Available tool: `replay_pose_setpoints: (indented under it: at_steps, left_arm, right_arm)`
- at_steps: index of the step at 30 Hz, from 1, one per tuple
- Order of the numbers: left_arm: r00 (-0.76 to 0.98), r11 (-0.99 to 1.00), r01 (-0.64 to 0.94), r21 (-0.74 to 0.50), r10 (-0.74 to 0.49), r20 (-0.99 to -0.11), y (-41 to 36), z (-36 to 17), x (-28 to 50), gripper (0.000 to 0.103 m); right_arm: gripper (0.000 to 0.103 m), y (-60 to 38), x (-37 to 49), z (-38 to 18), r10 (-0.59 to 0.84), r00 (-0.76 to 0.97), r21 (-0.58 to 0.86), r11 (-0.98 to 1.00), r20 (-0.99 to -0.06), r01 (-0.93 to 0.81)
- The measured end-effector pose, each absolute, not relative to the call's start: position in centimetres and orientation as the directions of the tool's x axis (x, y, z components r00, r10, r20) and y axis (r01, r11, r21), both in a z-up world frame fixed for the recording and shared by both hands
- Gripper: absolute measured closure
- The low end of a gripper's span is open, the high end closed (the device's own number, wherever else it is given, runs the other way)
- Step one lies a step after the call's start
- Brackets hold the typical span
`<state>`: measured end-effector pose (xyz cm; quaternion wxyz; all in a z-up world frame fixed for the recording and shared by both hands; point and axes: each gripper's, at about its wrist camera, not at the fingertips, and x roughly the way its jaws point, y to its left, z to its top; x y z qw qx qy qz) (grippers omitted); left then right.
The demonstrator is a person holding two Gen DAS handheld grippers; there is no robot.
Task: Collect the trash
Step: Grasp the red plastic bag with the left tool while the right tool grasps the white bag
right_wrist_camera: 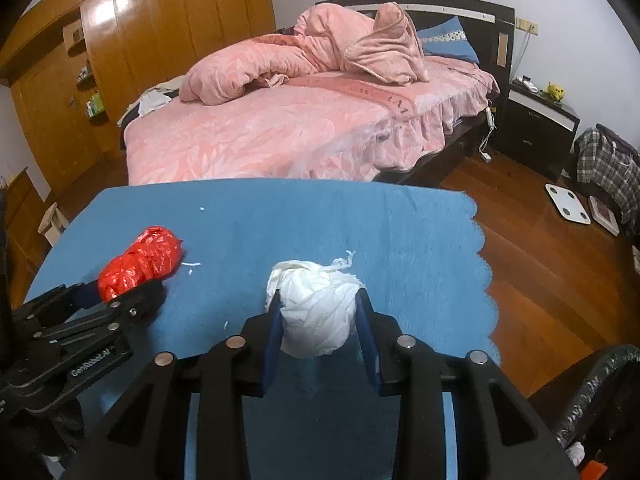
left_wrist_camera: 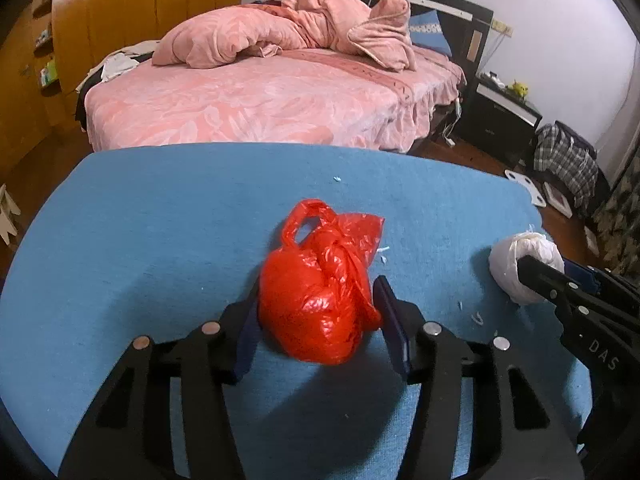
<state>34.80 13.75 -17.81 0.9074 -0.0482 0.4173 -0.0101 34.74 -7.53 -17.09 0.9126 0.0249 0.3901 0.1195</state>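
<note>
On top of the blue cloth-covered table point(left_wrist_camera: 160, 240), two bits of trash, each sitting between a set of gripper fingers. Left gripper point(left_wrist_camera: 318, 312) straddling a knotted red plastic bag point(left_wrist_camera: 320, 292), near the middle of the cloth as seen from the left wrist camera. Both blue pads hugging the sides of the bag, handles and loose corner flopped toward the far edge. Looks clamped on it, bag pinched in tight on both sides. Bag bottom hanging close above the cloth with a shadow underneath, so hard to say whether resting or just lifted.

Right gripper point(right_wrist_camera: 320, 320) same story with a white wadded bag point(right_wrist_camera: 316, 312), over toward the scalloped right edge of the cloth. Pads pressed against both sides of the ball, so gripping it too. Little twisted tail sticking up at the far side. From the left wrist camera, same white ball point(left_wrist_camera: 524, 268) half hidden behind the right gripper's finger, well apart from the red one.

Few tiny white shreds point(right_wrist_camera: 192, 265) scattered on the cloth between the two.

Beyond the table, a bed with pink bedding point(right_wrist_camera: 280, 128), rumpled quilt piled near the headboard, wooden wardrobe point(right_wrist_camera: 160, 32) on the left, dark nightstand point(right_wrist_camera: 536, 128) on the right, white bathroom scale point(right_wrist_camera: 568, 208) on the wood floor.
</note>
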Motion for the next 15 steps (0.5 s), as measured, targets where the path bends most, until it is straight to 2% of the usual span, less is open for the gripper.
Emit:
replay_pose_setpoints:
  at_steps: [6, 15]
  left_arm:
    - [0.667, 0.994, -0.017, -0.108, -0.069, -0.742, 14.0, -17.6, 34.4, 0.064]
    - [0.706, 0.995, -0.030, -0.099, -0.049, -0.706, 14.1, -16.3, 31.7, 0.065]
  right_arm:
    - [0.068, -7.3, 34.5, -17.3, 0.246, 0.664, 0.144, 0.968, -0.706, -0.206]
    - [0.068, -7.4, 33.5, -16.5, 0.287, 0.671, 0.180, 0.957, -0.684, -0.227]
